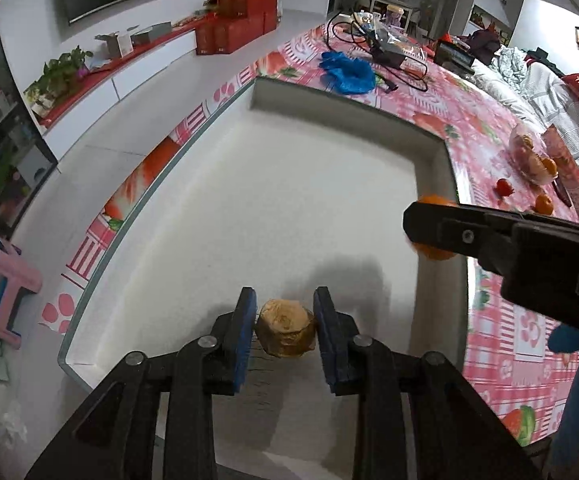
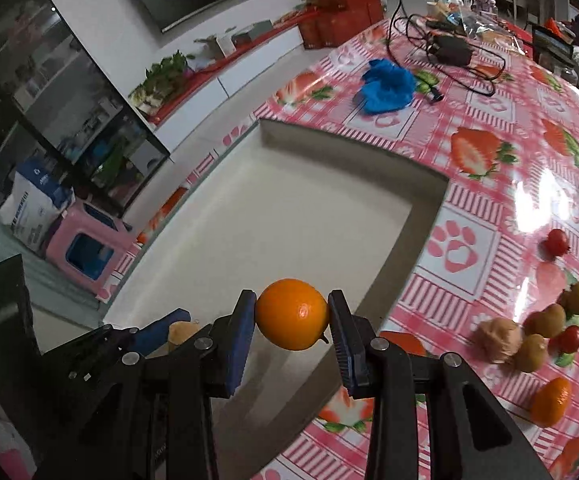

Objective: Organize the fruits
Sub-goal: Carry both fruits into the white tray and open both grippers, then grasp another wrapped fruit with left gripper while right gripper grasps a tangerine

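Note:
A wide white tray [image 1: 225, 208] lies on the pink strawberry tablecloth; it also shows in the right wrist view [image 2: 273, 216]. My left gripper [image 1: 285, 332] is shut on a brown walnut [image 1: 285, 334], held above the tray's near part. My right gripper [image 2: 292, 316] is shut on an orange [image 2: 292, 314], held over the tray's right near edge. From the left wrist view the right gripper [image 1: 429, 226] enters from the right with the orange [image 1: 435, 252] partly hidden behind it. Loose fruits lie on the cloth to the right: a walnut [image 2: 499, 338], kiwis [image 2: 545, 320], a tangerine [image 2: 551, 402], red fruits [image 2: 556, 243].
A blue glove [image 2: 387, 86], black cables and a power adapter [image 2: 449, 52] lie at the table's far end. A clear bag of fruit [image 1: 531, 156] and a red packet [image 1: 569, 176] sit at the right. A pink stool [image 2: 85, 240] stands on the floor left.

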